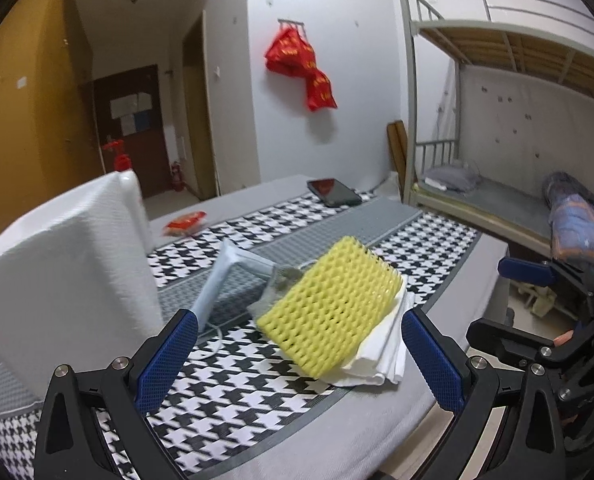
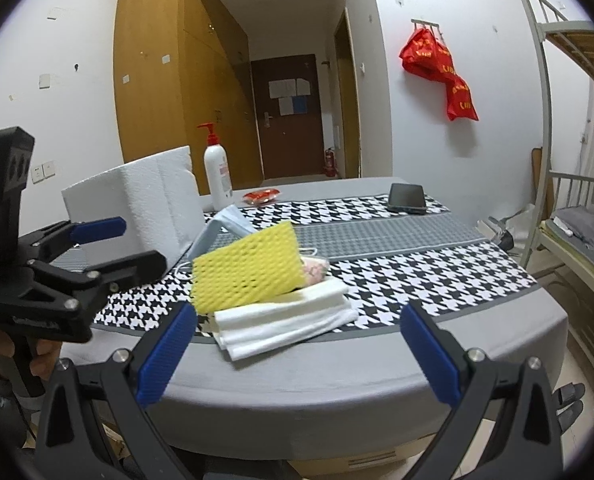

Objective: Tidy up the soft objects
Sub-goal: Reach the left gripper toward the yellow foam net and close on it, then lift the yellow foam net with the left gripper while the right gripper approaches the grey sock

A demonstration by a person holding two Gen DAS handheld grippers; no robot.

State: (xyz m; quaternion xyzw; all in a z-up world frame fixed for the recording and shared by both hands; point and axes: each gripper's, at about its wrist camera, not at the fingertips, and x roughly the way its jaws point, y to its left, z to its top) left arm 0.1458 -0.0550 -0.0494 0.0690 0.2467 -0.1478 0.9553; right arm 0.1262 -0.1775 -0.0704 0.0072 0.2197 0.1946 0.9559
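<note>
Left wrist view shows the yellow foam net point(image 1: 331, 306) tilted on a folded white cloth point(image 1: 381, 354), at twelve o'clock from the left hand-held gripper point(image 1: 299, 356), whose blue fingers stand wide and empty. A face mask point(image 1: 233, 276) lies just beyond, at eleven o'clock. On the right, the right hand-held gripper point(image 2: 297, 350) is equally wide, the stack sitting on the houndstooth tabletop point(image 2: 437, 272). Foam looks light, springy, crushable; pinch its near edge gently.
</note>
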